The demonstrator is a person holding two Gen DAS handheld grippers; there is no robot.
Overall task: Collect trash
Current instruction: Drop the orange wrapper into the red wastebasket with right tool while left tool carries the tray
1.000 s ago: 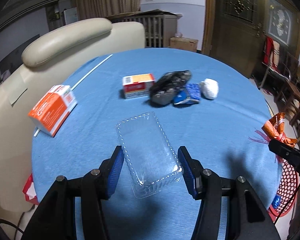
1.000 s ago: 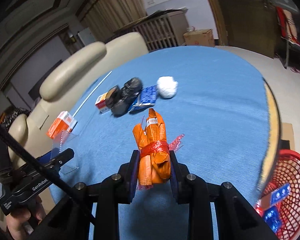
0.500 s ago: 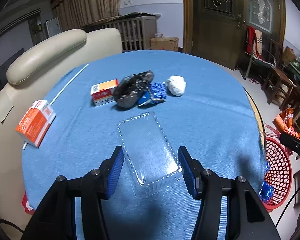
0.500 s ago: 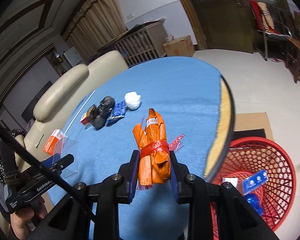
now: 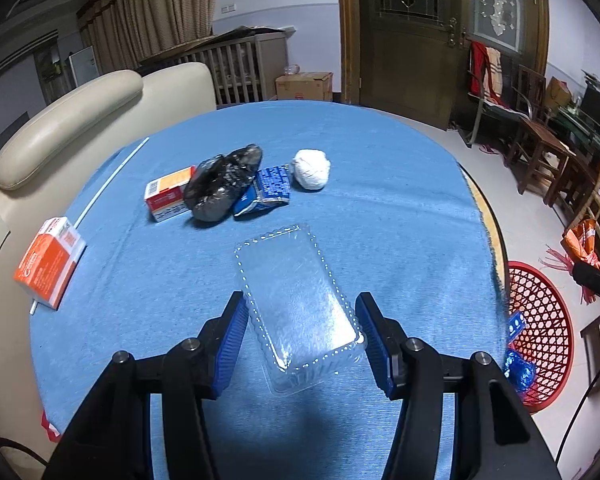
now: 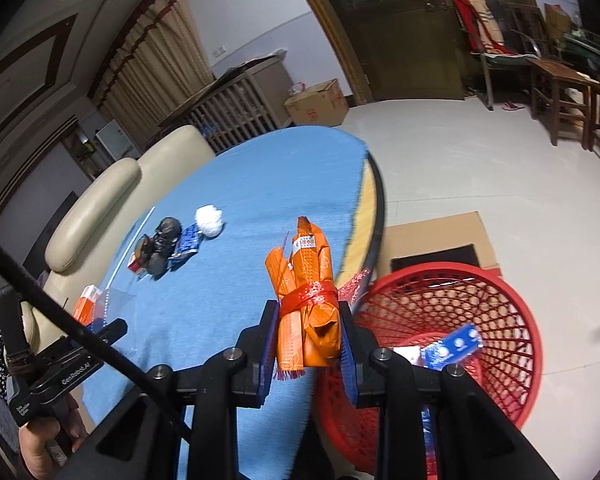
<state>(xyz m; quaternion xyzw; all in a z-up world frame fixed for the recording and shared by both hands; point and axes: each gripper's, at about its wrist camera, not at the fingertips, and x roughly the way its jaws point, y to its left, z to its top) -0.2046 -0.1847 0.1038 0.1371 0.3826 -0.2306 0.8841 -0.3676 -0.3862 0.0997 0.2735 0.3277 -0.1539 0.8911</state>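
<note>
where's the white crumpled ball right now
In the left wrist view the white crumpled ball sits on the blue tablecloth, far side, just right of the blue packet and black bag.

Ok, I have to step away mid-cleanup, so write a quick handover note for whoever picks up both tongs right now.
Right tongs: shut on the orange wrapper bundle, at the table edge beside the red basket.
Left tongs: holding the clear plastic tray above the blue table.
Done: some blue packets lie in the basket.
Left: drop both items, then collect the two orange boxes, black bag, blue wrapper, white ball.
</note>
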